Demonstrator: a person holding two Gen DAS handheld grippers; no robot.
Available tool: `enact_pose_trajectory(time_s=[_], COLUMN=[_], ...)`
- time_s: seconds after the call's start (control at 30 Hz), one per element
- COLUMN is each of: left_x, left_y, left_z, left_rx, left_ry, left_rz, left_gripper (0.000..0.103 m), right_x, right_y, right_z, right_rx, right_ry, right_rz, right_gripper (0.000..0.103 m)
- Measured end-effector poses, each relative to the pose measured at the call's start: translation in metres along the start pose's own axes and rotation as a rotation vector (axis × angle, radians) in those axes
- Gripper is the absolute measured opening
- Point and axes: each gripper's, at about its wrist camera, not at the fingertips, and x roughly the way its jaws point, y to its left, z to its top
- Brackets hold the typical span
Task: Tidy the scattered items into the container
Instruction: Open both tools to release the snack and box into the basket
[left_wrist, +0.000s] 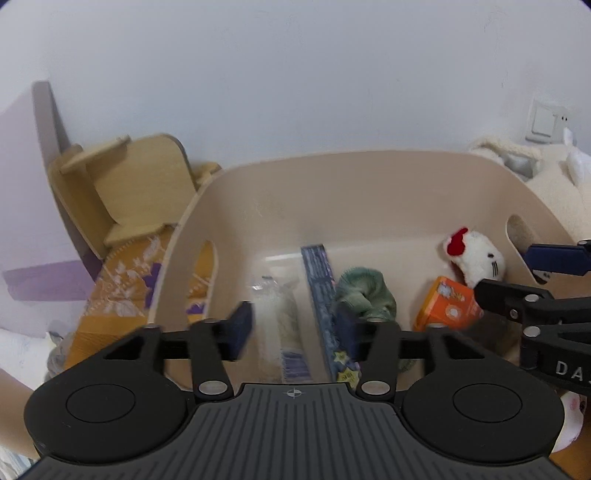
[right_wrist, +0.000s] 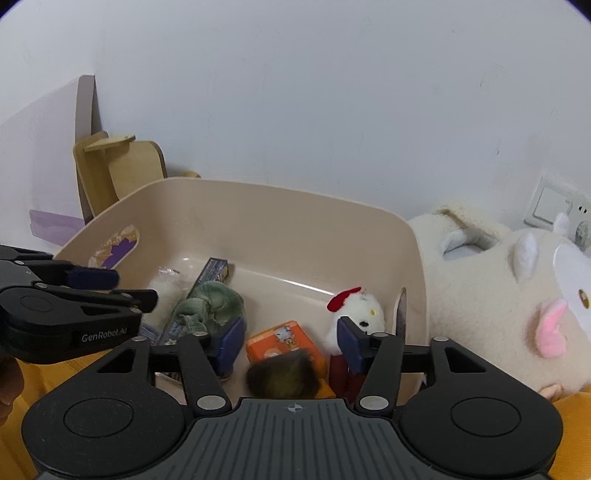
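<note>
While both tools, left tool (left_wrist: 295, 326) and right tool (right_wrist: 288, 347), are held apart and empty over the beige container (right_wrist: 280, 206), a blurred dark item (right_wrist: 283, 376) is seen at 6 o'clock inside, so another scattered item must be sought next.

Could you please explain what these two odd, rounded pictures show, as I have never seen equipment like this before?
There is no robot here: a person holds a two-finger clamp in each hand, and a wide-angle camera on each clamp looks forward along its fingers. One picture comes from the left gripper, the other from the right gripper; each also catches the other at its edge. Both are open and hold nothing. Both hang over a beige bin that contains a green cloth, a long blue box, a clear packet, an orange carton and a small white plush with a red bow. A dark blurred item shows below the right gripper. A large cream plush sits outside.
</note>
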Motion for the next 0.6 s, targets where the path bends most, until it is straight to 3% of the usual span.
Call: enact_pose_trajectory(time_s=[0.2,0.6], left_x=[-0.018,-0.053], left_y=[0.003,0.008], left_z=[0.000,-0.002], left_rx=[-0.009,-0.027], left_ry=[-0.033,-0.065], left_rz=[0.003,0.017], left_gripper=[0.075,0.077], right_x=[-0.018,-0.054], right_y=[0.001,0.000], right_z=[0.003,0.001], right_rx=[0.006,0.018], right_ry=[-0.027,-0.055], right_rz=[-0.001,-0.006], right_gripper=[0.070,0.072])
